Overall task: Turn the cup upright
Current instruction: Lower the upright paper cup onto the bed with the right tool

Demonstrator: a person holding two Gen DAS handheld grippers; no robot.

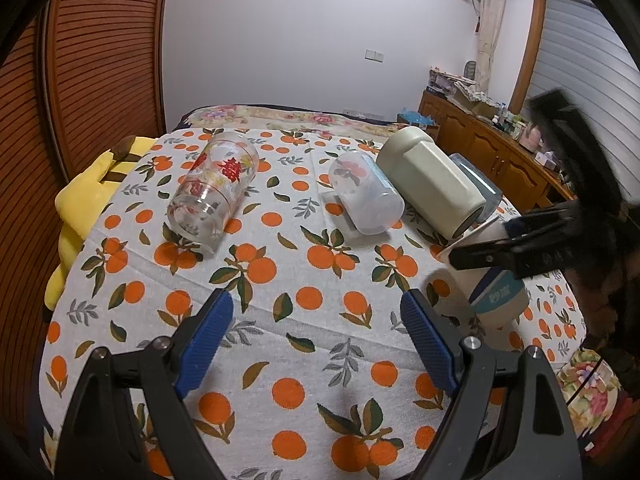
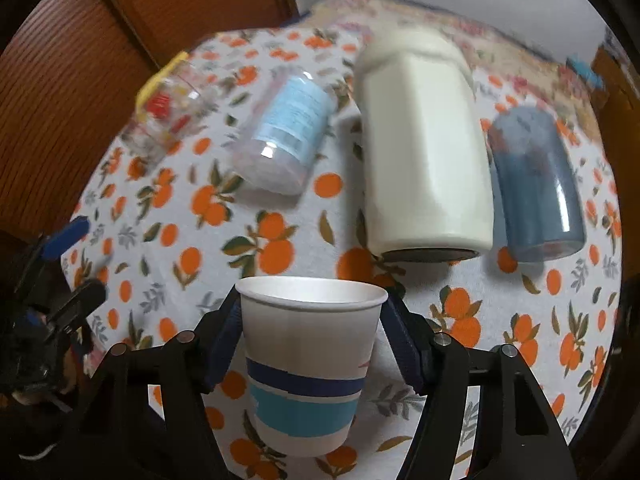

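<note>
Right wrist: right gripper [image 2: 310, 320] clamps paper cup [image 2: 308, 360] | left wrist: left gripper [image 1: 316, 332] spread, empty

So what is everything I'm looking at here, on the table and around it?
paper cup: 1, white with blue bands, mouth up, held in right gripper
glass: 1, clear with red flowers, on its side, left
plastic cup: 1, frosted, flower print, on its side, middle
mug: 1, cream, on its side
blue cup: 1, on its side, beside mug
tablecloth: 1, white, orange-fruit print
left gripper: 1, black, blue pads, open
right gripper: 1, black, shut on paper cup
</note>
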